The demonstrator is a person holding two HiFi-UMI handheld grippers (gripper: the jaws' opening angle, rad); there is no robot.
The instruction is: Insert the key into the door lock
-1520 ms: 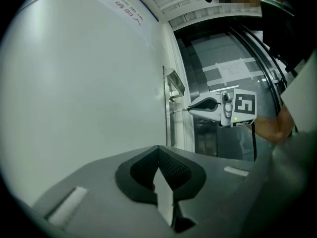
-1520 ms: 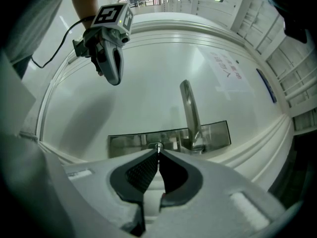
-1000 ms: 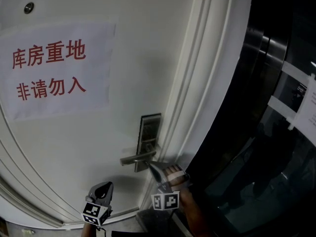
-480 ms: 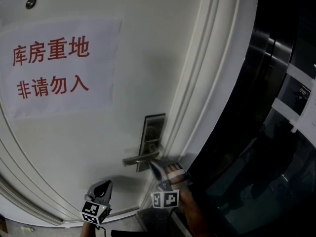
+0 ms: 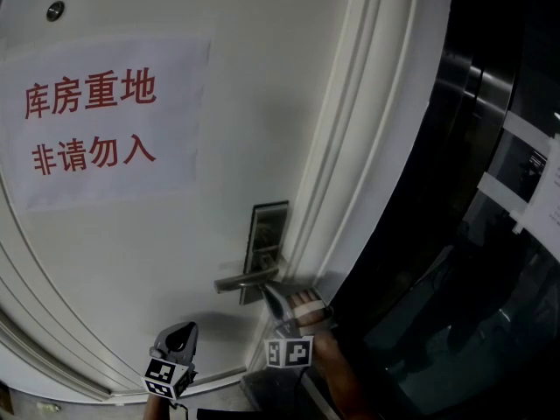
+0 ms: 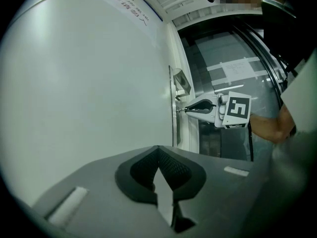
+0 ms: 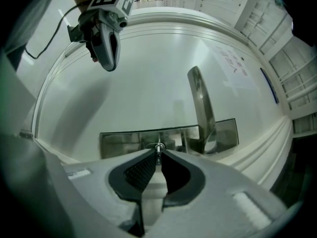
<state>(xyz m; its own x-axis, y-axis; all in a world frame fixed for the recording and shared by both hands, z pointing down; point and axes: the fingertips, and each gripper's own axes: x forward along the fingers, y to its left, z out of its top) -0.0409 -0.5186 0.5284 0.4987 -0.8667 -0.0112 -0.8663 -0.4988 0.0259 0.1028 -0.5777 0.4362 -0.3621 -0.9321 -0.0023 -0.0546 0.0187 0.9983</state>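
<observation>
A steel lock plate (image 5: 265,234) with a lever handle (image 5: 245,280) sits at the right edge of the white door (image 5: 219,103). My right gripper (image 5: 268,290) points level at the plate (image 7: 124,143), below the handle (image 7: 200,108). A small metal key (image 7: 158,149) stands in the lock between its fingertips. The jaws have just been opening and stand a narrow slit apart around the key. My left gripper (image 5: 181,332) hangs shut and empty to the left, apart from the door (image 6: 74,83). The right gripper (image 6: 185,109) also shows in the left gripper view.
A paper notice with red characters (image 5: 96,121) is stuck on the door, with a small round fitting (image 5: 55,10) above it. A moulded white door frame (image 5: 350,191) runs beside the lock. Dark glass panels with taped papers (image 5: 490,234) fill the right.
The head view swayed a little right and back. Both grippers kept their places at the door.
</observation>
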